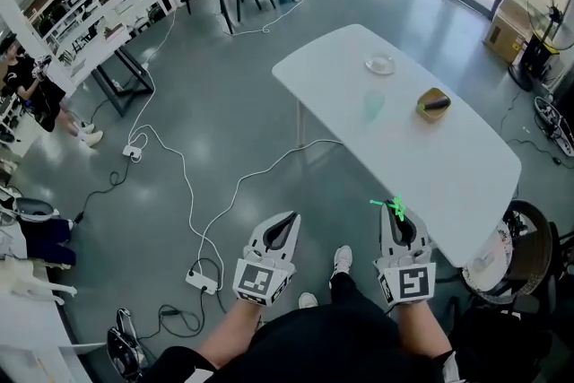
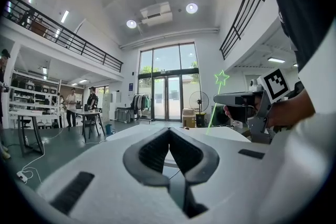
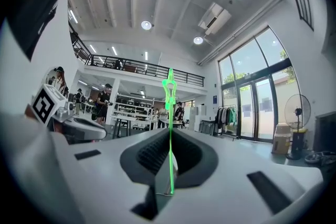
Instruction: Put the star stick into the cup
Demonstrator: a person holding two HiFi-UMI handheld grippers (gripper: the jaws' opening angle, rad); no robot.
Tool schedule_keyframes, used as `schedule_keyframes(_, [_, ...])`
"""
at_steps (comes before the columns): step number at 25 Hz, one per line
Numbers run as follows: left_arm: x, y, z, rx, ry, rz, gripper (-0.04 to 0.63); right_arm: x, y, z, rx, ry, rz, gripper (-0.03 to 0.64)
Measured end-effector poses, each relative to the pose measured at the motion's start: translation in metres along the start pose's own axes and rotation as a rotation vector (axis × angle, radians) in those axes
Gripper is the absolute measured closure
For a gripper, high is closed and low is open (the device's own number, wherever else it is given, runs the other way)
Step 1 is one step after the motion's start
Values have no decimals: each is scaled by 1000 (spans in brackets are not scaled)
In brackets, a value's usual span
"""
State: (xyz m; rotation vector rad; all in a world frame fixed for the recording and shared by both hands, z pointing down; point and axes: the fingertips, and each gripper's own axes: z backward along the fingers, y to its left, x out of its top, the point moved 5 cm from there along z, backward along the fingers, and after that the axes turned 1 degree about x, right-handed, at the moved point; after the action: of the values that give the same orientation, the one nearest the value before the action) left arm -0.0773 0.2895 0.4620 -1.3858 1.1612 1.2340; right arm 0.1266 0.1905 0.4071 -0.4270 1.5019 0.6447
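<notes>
A thin green star stick (image 1: 395,209) stands between the jaws of my right gripper (image 1: 399,213), which is shut on it. In the right gripper view the stick (image 3: 170,134) rises straight up from the closed jaws, its star (image 3: 169,85) at the top. The translucent green cup (image 1: 373,105) stands mid-table on the white table (image 1: 448,175), well ahead of both grippers. My left gripper (image 1: 289,218) is held over the floor, left of the table, shut with nothing in it (image 2: 169,131). From the left gripper view the star (image 2: 221,78) shows above the right gripper (image 2: 247,99).
A small white plate (image 1: 380,65) lies at the table's far end and a yellow bowl (image 1: 433,104) holding a dark object sits right of the cup. White cables and a power strip (image 1: 203,281) cross the floor. A round chair (image 1: 516,251) stands at the right.
</notes>
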Motion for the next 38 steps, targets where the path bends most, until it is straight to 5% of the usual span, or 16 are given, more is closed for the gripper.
schedule_keyframes(23, [7,41,-191,21,48,-12,585,-29,-148,-137,19,3,-14,601])
schedule_keyframes(38, [5,60,-248,6,38,0,586,-41,-180,-174,1,2,0,601])
